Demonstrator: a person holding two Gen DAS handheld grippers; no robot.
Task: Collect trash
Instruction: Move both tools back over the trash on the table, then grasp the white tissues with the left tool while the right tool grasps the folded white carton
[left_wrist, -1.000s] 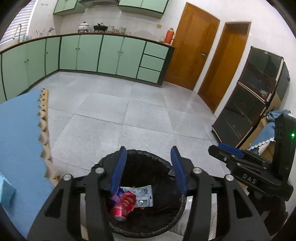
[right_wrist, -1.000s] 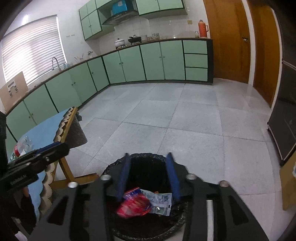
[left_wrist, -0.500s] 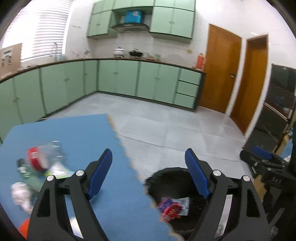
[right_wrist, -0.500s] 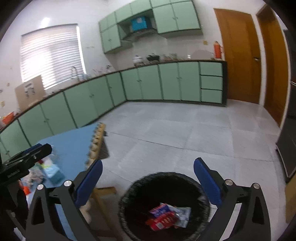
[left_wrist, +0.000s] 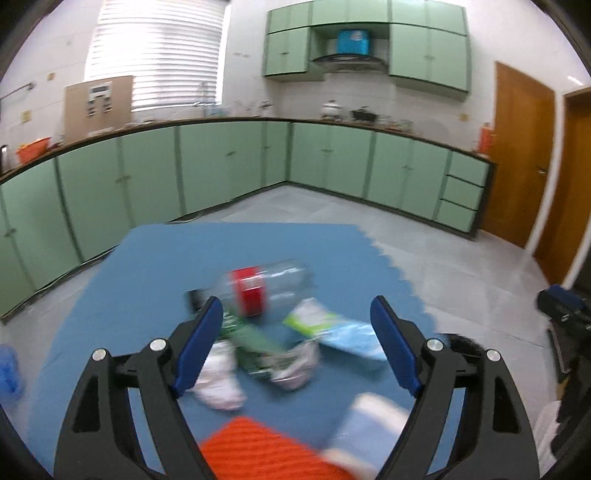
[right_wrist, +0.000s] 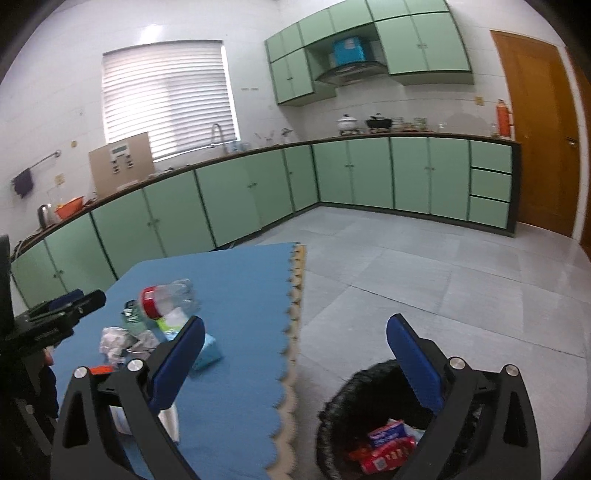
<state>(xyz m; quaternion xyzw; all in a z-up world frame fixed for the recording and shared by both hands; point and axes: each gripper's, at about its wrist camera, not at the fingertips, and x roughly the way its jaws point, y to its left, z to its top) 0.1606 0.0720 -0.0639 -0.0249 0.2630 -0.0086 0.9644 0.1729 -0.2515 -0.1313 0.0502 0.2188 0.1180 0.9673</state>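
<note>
Hovering spread over table trash (left_wrist: 258, 332): left hand-held gripper (left_wrist: 297, 347), empty.

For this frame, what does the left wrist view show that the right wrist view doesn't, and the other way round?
Left wrist only: the left tongs open over the trash pile, with an orange item close below.
Right wrist only: the red wrappers inside the black bin, under the open right tongs.
Both: the blue table mat, the clear bottle with a red label, crumpled paper.

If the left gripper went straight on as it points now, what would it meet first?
Probably the trash pile on the blue table mat: the left gripper centres on the green wrapper, with the clear bottle behind. Blur makes depth uncertain.
</note>
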